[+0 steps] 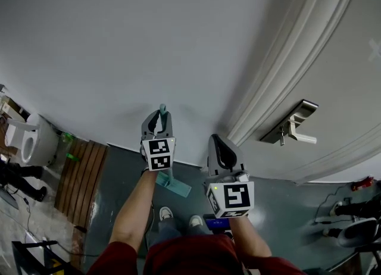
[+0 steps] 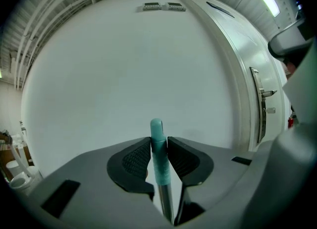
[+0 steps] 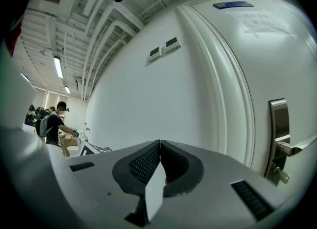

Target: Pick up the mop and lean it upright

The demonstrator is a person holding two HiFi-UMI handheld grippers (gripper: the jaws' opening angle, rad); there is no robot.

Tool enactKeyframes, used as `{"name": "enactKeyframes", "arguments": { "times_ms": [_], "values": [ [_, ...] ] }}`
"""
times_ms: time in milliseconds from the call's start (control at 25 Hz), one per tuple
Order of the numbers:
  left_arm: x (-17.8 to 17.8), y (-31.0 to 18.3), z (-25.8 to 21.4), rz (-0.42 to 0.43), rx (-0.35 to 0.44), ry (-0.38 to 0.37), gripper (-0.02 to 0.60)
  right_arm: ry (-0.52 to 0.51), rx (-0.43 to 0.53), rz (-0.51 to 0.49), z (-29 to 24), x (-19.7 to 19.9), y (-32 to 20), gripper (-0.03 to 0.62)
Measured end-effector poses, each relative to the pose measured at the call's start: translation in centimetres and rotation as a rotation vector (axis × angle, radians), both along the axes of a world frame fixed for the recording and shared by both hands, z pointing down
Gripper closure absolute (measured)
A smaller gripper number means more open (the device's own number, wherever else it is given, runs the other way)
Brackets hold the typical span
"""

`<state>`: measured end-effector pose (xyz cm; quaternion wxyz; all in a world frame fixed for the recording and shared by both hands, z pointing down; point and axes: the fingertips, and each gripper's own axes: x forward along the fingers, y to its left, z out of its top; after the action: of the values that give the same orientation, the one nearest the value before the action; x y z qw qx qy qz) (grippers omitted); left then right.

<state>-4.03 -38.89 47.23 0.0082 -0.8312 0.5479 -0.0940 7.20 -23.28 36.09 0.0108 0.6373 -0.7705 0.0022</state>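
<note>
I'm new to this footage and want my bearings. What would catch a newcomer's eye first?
First, the teal-handled mop, clamped upright in the left gripper close to the white wall, its head down at the grey floor. Then the big white door at the right with its metal lever handle. The right gripper is shut and empty.

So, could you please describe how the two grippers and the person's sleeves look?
The left gripper and right gripper are grey, with black cross-hatched pads. Each carries a white cube printed with black square markers. The short sleeves are dark red.
</note>
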Motion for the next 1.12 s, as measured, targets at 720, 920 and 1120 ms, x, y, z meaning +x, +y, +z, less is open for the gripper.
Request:
{"name": "enactKeyframes", "arguments": {
  "times_ms": [720, 920, 1120],
  "values": [
    [0.1, -3.5, 0.4, 0.001, -0.025, -0.023, 0.459, 0.019, -0.007, 0.006, -0.1, 0.1, 0.8, 0.577],
    [0.4, -3.4, 0.4, 0.017, -0.026, -0.025, 0.412, 0.016, -0.01, 0.001, 0.2, -0.1, 0.7, 0.577],
    [0.4, -3.0, 0.6, 0.034, -0.046, -0.018, 0.366, 0.018, -0.01, -0.012, 0.2, -0.8, 0.7, 0.577]
  ]
}}
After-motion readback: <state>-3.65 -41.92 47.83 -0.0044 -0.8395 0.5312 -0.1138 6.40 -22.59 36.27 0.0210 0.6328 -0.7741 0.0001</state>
